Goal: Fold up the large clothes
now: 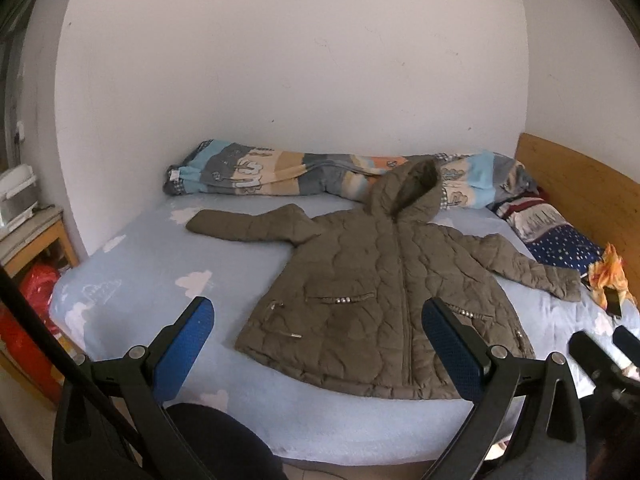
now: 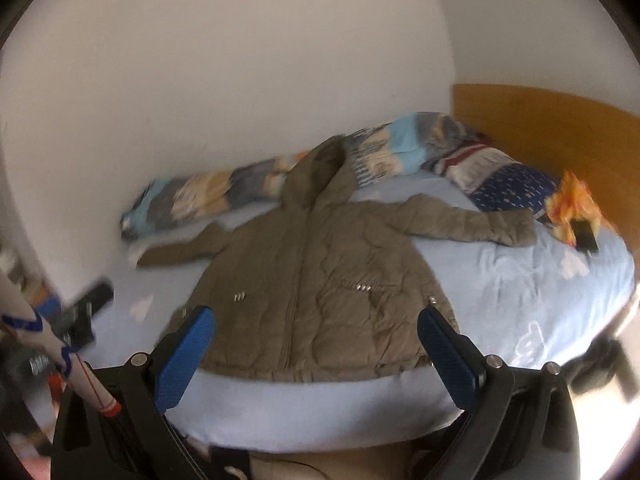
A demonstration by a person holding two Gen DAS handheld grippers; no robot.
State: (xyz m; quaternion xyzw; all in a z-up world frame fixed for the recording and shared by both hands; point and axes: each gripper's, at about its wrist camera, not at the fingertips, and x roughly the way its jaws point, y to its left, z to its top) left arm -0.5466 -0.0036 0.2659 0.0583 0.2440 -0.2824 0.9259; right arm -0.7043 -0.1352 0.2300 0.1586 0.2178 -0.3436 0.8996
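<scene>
An olive quilted hooded jacket (image 1: pixel 372 284) lies flat and face up on the light blue bed (image 1: pixel 152 264), sleeves spread to both sides, hood toward the wall. It also shows in the right wrist view (image 2: pixel 316 280). My left gripper (image 1: pixel 318 316) is open and empty, held above the bed's near edge in front of the jacket's hem. My right gripper (image 2: pixel 316 326) is open and empty, also above the near edge, over the hem. The right gripper shows at the right of the left wrist view (image 1: pixel 600 344); the left one shows blurred in the right wrist view (image 2: pixel 86 312).
A rolled patterned quilt (image 1: pixel 280 176) lies along the wall behind the jacket. Pillows (image 1: pixel 552 232) sit by the wooden headboard (image 1: pixel 580 184) at right, with an orange cloth and a phone (image 2: pixel 586 236). A small wooden table (image 1: pixel 36 236) and red bags stand left of the bed.
</scene>
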